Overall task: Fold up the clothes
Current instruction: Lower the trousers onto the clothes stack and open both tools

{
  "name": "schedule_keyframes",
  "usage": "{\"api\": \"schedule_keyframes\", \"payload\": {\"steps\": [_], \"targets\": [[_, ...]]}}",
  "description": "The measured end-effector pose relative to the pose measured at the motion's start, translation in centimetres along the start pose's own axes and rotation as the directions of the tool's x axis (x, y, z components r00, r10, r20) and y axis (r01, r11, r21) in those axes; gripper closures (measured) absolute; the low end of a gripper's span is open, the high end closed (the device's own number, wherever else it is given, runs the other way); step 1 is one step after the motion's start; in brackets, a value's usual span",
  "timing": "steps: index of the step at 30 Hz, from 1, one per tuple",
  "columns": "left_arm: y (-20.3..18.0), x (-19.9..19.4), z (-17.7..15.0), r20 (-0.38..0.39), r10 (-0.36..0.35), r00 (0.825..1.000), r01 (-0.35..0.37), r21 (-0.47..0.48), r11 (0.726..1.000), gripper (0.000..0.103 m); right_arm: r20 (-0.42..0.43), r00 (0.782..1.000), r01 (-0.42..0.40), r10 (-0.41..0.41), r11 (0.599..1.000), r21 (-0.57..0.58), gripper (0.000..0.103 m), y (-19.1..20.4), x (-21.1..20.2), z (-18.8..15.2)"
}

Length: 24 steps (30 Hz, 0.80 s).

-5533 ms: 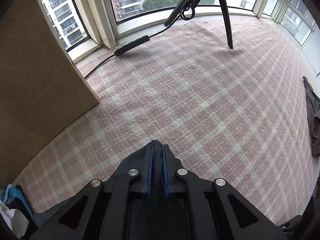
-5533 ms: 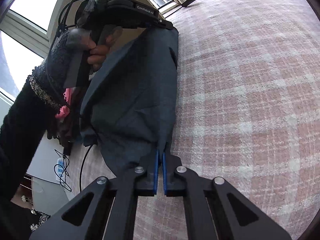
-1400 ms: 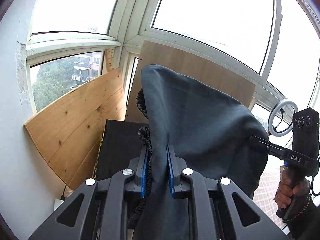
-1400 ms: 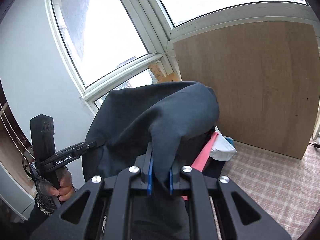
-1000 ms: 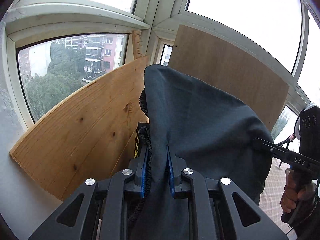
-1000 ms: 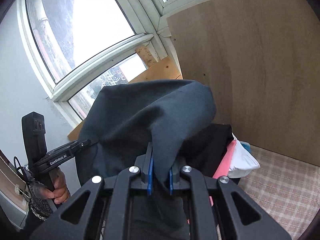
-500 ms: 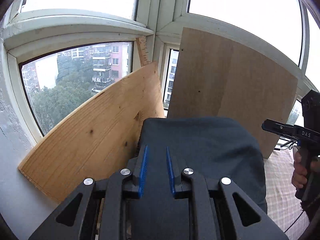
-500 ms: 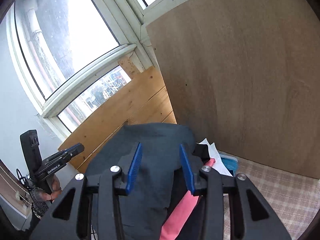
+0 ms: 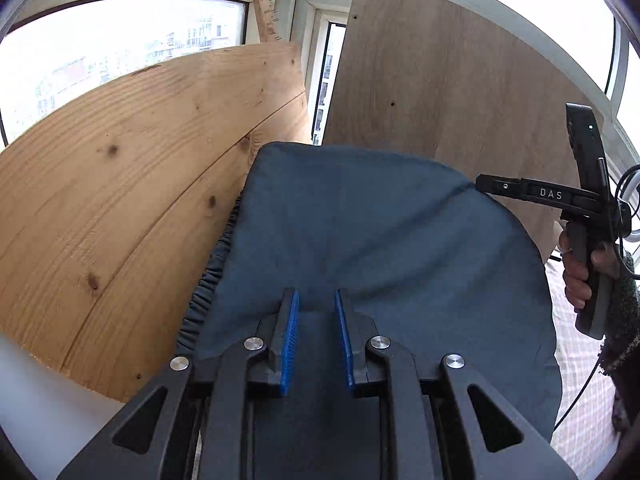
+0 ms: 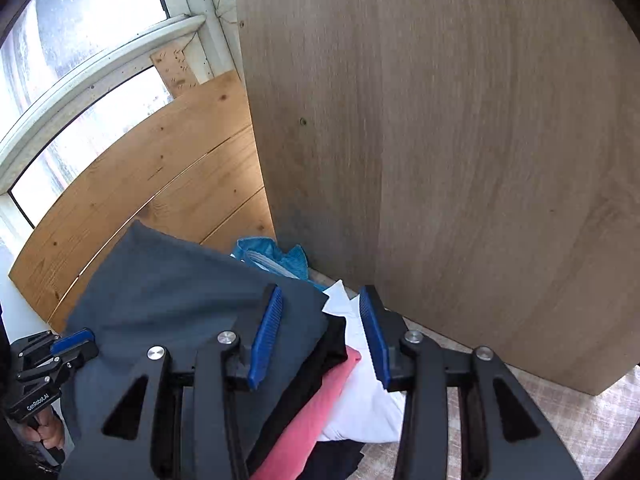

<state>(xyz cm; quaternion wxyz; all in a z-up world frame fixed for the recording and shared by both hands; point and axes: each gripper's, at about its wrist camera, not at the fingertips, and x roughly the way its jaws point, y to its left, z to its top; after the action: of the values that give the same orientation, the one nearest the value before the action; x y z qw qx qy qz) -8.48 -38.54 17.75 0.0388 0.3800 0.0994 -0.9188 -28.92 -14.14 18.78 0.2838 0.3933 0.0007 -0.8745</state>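
Note:
A folded dark blue-grey garment (image 9: 380,240) lies flat on top of a pile of clothes (image 10: 344,380) in black, pink and white. My left gripper (image 9: 316,300) sits at the garment's near edge, and its blue pads (image 9: 292,320) still pinch a fold of the cloth. The right wrist view shows the left gripper (image 10: 60,344) at the garment's (image 10: 180,300) left edge. My right gripper (image 10: 320,320) is open, its pads wide apart above the garment's right corner and gripping nothing. From the left wrist view its tip (image 9: 480,179) rests at the garment's far right edge.
A pine board (image 9: 140,180) and a brown panel (image 10: 460,160) lean against the windows right behind the pile. A blue bag (image 10: 276,254) lies between pile and panel. Plaid carpet (image 10: 580,420) shows at right. A hand (image 9: 580,276) holds the right gripper's handle.
The garment hung draped from both grippers a second ago; now it lies flat on the pile. The right gripper has opened, let go and drawn to the right. Both views have tipped downward.

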Motion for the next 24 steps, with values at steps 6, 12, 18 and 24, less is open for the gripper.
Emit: {"api": "schedule_keyframes", "payload": {"steps": [6,12,18,24], "targets": [[-0.1,-3.3,-2.0,0.004,-0.020,1.000,0.020,-0.036,0.999,0.077,0.046,0.993,-0.104,0.106,0.993,-0.049,0.063,2.8,-6.6,-4.4],[-2.3,-3.4,-5.8,-0.034,-0.027,0.999,0.025,-0.055,0.998,0.070,-0.012,0.994,-0.114,0.113,0.985,-0.131,0.057,6.7,-9.6,-12.0],[-3.0,-4.9,-9.5,-0.120,0.025,0.993,-0.041,-0.134,0.990,0.068,-0.146,0.988,-0.083,0.058,0.982,-0.172,0.057,7.8,-11.3,-19.0],[-5.9,-10.5,-11.9,-0.036,0.141,0.989,-0.144,-0.146,0.979,0.029,-0.110,0.994,-0.023,0.006,0.988,-0.154,0.051,5.2,-17.2,-22.8]]}}
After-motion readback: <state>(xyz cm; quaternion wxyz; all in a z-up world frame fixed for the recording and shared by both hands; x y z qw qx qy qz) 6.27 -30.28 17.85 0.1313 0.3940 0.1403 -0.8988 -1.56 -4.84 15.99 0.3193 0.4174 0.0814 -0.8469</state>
